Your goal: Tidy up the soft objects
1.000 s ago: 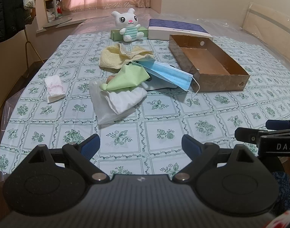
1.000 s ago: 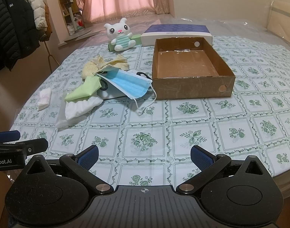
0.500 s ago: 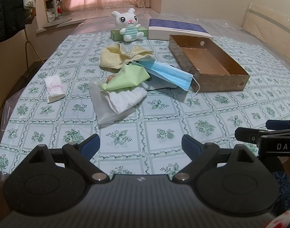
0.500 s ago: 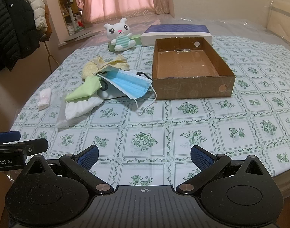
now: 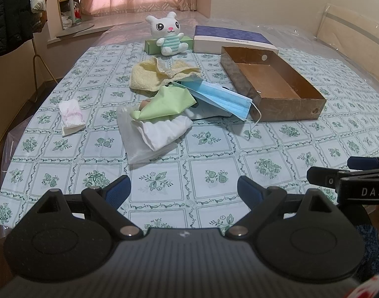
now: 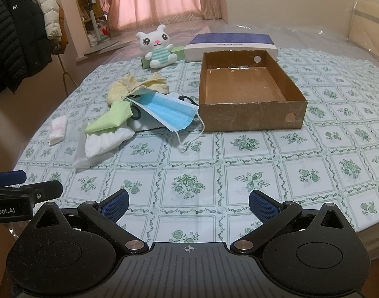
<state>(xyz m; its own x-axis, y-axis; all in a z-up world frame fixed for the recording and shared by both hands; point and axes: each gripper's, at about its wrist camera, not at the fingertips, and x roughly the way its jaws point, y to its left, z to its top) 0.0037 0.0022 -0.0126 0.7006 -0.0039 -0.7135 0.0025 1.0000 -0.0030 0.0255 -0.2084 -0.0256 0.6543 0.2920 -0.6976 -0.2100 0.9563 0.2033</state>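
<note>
Both tongs — left tongs (image 5: 184, 190), right tongs (image 6: 188, 202) — spread, gripping nothing; only the right view shows the cardboard box (image 6: 251, 118) floor fully, with the blue mask (image 6: 168, 111) touching its left wall.

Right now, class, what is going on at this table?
A person holds two grippers low at the near edge of the table, and neither has picked anything up. The left gripper and the right gripper both have open, empty jaws. A heap of soft things lies mid-table: a yellow towel, a green cloth, a blue mask and a white cloth. The cardboard box beside them is empty. Sorting has not begun.
</note>
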